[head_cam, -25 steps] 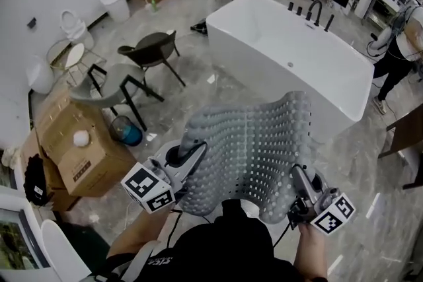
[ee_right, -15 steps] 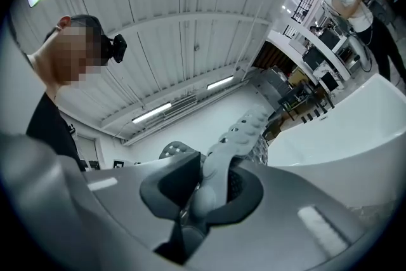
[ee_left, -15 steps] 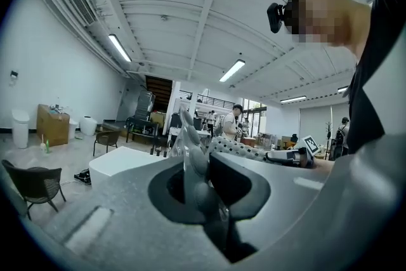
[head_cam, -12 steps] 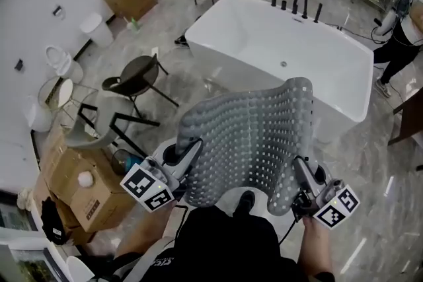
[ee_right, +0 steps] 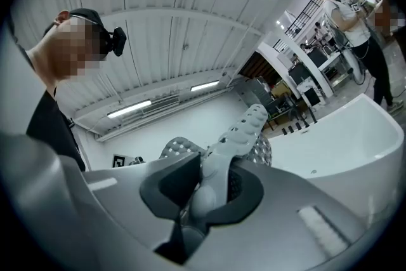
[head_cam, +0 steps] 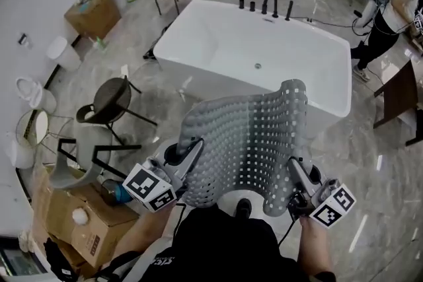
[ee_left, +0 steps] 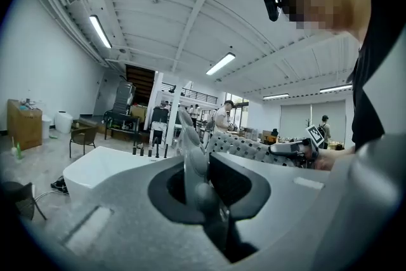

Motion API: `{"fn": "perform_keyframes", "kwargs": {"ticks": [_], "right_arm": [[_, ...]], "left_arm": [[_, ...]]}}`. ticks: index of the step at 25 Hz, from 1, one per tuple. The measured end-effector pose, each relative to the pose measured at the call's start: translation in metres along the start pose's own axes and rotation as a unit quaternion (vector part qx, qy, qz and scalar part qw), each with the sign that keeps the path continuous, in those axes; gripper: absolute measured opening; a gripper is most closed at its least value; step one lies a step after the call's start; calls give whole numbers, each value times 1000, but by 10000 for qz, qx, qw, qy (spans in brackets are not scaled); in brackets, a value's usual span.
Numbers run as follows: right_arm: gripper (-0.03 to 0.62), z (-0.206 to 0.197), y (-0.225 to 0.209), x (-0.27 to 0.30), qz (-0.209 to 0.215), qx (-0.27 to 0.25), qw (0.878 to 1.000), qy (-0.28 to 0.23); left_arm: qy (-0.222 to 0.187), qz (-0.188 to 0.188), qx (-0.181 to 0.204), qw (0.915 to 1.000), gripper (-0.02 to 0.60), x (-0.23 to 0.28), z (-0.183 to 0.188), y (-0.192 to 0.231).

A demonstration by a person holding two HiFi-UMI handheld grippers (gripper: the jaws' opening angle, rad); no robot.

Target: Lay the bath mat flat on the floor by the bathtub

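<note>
over marble floor (head_cam: pixel 367 156), left gripper (head_cam: pixel 196 146) and right gripper (head_cam: pixel 291 166) point level, jaws clamped on bath mat (head_cam: pixel 251 134).

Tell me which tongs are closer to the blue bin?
Left. The left tongs are just right of the blue bin; the right tongs are farther right, across the bath mat.

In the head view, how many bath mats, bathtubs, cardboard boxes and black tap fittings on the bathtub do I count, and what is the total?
bath mat: 1
bathtub: 1
cardboard boxes: 2
black tap fittings: 4
Total: 8
</note>
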State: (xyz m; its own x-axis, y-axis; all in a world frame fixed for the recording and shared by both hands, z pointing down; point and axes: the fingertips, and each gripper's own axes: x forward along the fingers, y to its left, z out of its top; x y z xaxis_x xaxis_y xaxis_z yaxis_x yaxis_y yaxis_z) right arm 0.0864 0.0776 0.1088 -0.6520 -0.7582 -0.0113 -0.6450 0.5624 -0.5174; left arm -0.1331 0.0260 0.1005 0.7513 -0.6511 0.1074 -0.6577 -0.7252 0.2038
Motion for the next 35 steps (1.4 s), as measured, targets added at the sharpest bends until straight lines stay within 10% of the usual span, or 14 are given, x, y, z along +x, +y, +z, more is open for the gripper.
{"fn": "perform_keyframes", "kwargs": {"ticks": [15, 28, 35], "right_arm": [[38, -25, -9, 75, -1306, 34, 9904, -450], [37, -62, -77, 99, -1380, 310, 9899, -106], [35, -126, -160, 109, -1158, 216, 9930, 51]], "left_arm": [[241, -971, 167, 9948, 34, 25, -15, 121], [546, -1151, -45, 9918, 34, 75, -57, 146], [588, -936, -2, 9939, 34, 131, -146, 183]]}}
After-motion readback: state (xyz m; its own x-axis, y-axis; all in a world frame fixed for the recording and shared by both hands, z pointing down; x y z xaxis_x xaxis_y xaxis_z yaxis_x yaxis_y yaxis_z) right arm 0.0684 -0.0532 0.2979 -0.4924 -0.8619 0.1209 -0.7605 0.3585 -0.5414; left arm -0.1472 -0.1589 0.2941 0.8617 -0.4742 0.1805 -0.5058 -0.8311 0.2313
